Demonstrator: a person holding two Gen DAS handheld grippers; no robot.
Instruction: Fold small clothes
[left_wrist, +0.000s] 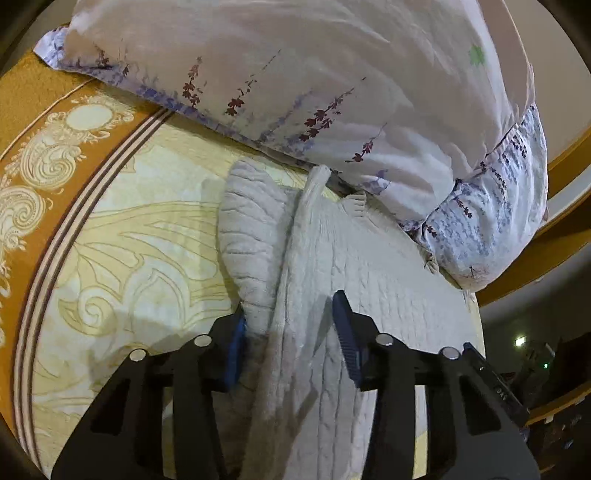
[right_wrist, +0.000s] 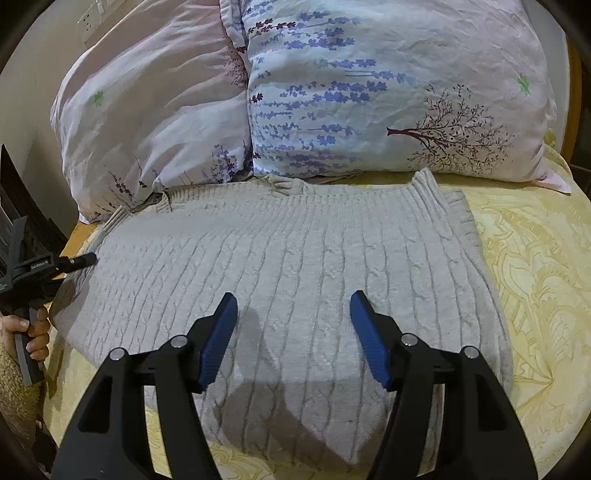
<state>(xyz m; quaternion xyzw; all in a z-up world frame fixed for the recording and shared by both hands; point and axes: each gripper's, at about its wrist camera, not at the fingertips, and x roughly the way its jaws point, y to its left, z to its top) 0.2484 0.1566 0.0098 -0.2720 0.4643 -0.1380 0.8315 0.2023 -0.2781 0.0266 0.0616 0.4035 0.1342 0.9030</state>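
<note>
Black angular frames on both, with cut-out slots and round silver pivot bolts. Left gripper (left_wrist: 290, 325) carries ribbed blue pads (left_wrist: 345, 332); right gripper (right_wrist: 293, 317), same ribbed blue. White lettering on the left's black body, bare-skinned hand (right_wrist: 31, 332) on its grey handle.

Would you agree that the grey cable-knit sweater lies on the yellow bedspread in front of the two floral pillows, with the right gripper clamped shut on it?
Not quite: in the right wrist view the right gripper hangs open above the sweater, holding nothing. The rest stands: bedspread, pillows.
</note>
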